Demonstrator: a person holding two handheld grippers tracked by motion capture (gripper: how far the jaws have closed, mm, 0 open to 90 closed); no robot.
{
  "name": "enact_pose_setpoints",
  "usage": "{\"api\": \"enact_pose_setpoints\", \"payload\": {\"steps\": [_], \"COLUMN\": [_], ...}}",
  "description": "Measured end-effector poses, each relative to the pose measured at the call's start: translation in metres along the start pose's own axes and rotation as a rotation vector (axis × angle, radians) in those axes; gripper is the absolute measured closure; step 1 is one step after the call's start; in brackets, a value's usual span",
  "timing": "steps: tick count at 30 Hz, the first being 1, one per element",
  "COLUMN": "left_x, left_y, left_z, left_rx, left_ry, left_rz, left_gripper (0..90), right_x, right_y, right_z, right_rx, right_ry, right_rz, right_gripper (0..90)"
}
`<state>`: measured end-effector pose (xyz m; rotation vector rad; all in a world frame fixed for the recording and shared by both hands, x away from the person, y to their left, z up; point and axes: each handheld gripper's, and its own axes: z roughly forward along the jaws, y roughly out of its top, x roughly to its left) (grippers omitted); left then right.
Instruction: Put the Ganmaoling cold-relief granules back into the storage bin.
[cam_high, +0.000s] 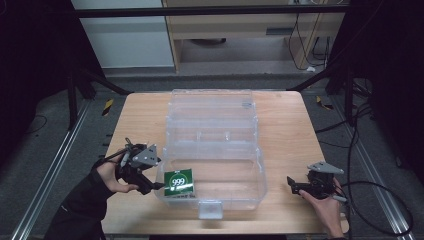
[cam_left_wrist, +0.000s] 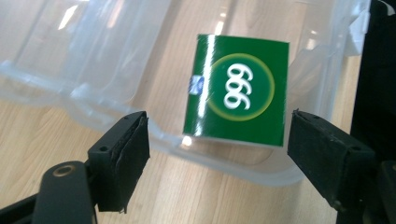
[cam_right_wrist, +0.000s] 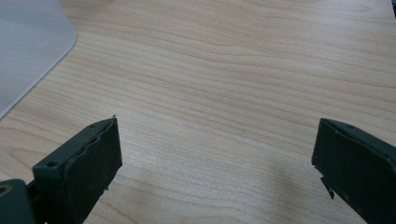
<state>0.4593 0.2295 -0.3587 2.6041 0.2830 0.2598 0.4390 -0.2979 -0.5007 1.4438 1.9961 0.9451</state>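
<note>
The green packet (cam_high: 179, 182), marked 999, lies inside the front left part of the clear plastic box (cam_high: 235, 170), flat on its floor and close to the left wall. The left gripper (cam_high: 150, 186) sits just outside that wall, its jaws spread wide and holding nothing; in the left gripper view the packet (cam_left_wrist: 238, 91) lies beyond the rim, between the 2 jaws but apart from both. To my eye this is either a release just made or an approach to a pick; I cannot tell which. A grasp would call for lifting over the rim, dropping in, and closing on the packet's edges. The wall stands in the way of a straight reach. The lid (cam_high: 211, 107) lies open behind. The right gripper (cam_high: 295, 186) rests on the worktop (cam_high: 285, 125) right of the box, jaws wide apart and empty.
</note>
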Motion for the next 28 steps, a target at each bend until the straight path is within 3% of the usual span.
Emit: {"api": "enact_pose_setpoints", "payload": {"steps": [5,15,28], "left_x": [0.003,0.012,0.020], "left_y": [-0.013,-0.037,-0.062], "left_z": [-0.009,-0.015,-0.011], "left_rx": [-0.037,-0.058,-0.062], "left_ry": [0.040,0.105,0.123], "left_rz": [-0.043,-0.134,-0.213], "left_gripper": [20.3,20.9,21.2], "right_x": [0.000,0.001,0.001], "right_y": [0.000,0.000,0.000], "right_z": [0.000,0.000,0.000], "right_rx": [0.000,-0.005,-0.005], "right_ry": [-0.001,-0.004,-0.006], "right_rz": [0.000,-0.002,-0.001], "right_gripper": [2.0,1.9,1.7]}}
